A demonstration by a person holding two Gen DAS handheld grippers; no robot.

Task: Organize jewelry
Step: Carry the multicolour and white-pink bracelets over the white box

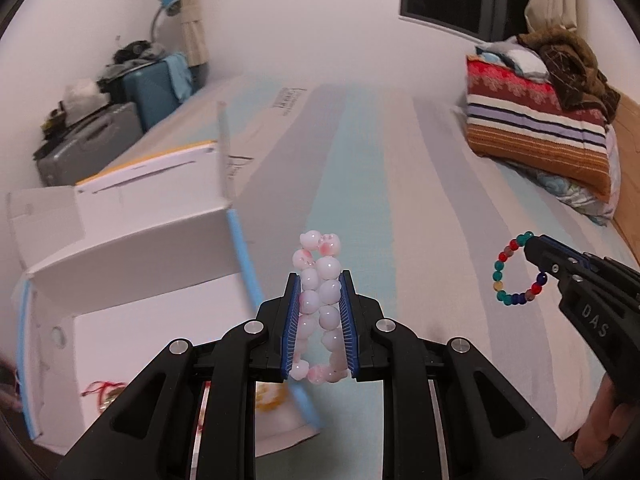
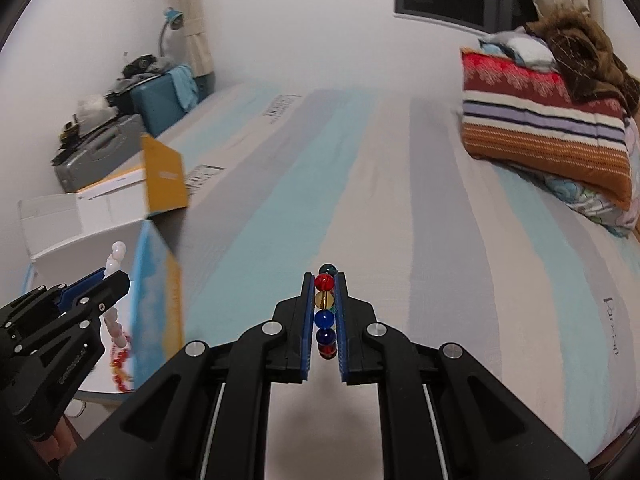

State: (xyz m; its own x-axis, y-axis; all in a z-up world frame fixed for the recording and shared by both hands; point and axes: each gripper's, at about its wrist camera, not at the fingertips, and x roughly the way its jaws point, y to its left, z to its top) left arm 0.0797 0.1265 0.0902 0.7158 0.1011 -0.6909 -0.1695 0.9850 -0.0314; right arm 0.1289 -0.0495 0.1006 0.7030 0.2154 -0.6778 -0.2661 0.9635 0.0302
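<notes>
Closest in the left wrist view, the left gripper [image 1: 319,280] is clamped on a pink-and-white bead bracelet [image 1: 320,304], the loop squeezed flat between the blue pads with its top poking past the fingertips at frame centre. At the right edge of that view the right gripper [image 1: 534,246] pinches a multicoloured bead bracelet [image 1: 514,270], and the ring of teal, red, blue and amber beads hangs free to the left of its tip, above the bed. From the right wrist view that bracelet sits edge-on, a single column of beads gripped tight between the fingers.

Lower left, an open white cardboard box [image 1: 132,248] stands on the striped bedsheet [image 1: 400,184], flaps up, pale blue tape along its edges. Inside on its floor there's a red-corded piece [image 1: 100,392] and something yellowish [image 1: 272,398], blurred, partly hidden by the gripper.

Further off, upper right, a folded striped quilt [image 1: 536,124] with a brown blanket [image 1: 572,64] heaped on top. Upper left against the wall, a grey suitcase [image 1: 92,140], a teal suitcase [image 1: 156,88], a blue desk lamp [image 1: 168,4].
</notes>
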